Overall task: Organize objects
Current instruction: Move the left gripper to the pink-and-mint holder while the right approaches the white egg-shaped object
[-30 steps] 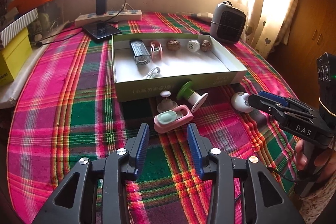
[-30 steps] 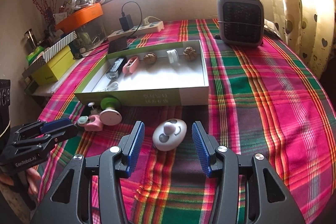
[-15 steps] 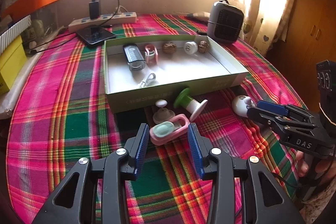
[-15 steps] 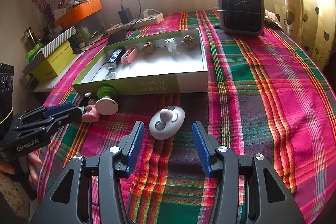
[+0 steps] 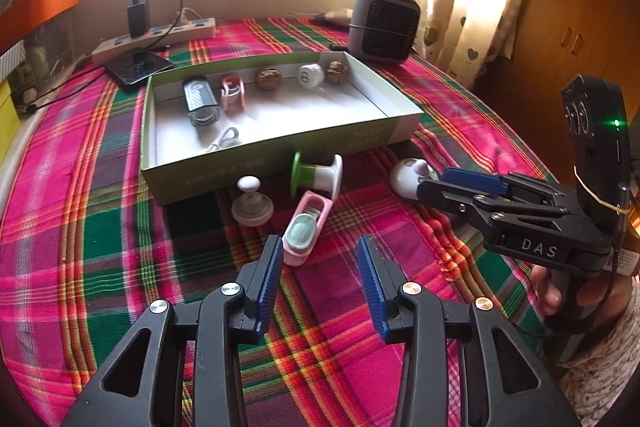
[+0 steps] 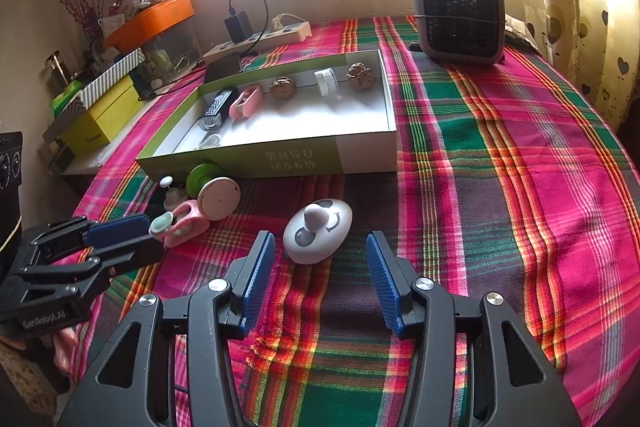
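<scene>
- On the plaid tablecloth (image 6: 500, 155), an open green box (image 6: 296, 159) sat near the middle; a small grey heater (image 6: 458, 13) stood behind it.
- Inside the box, along its far wall: a dark ribbed gadget (image 5: 199, 101), a pink clip (image 5: 233, 92), two walnuts (image 5: 269, 79), and a white cap (image 5: 311, 75) between them.
- Left gripper (image 5: 319, 269): jaws stood apart, nothing gripped. A pink case (image 5: 306, 230) with a pale green insert lay just ahead, its near end touching or almost touching the left pad.
- Right gripper (image 6: 321, 269): jaws stood apart, nothing gripped. A white oval gadget (image 6: 318, 230) with a knob lay just ahead of the gap, touching neither pad.
- Just before the box's front wall: a green-and-white spool (image 5: 317, 177) on its side and a white knobbed stopper (image 5: 251, 205).
</scene>
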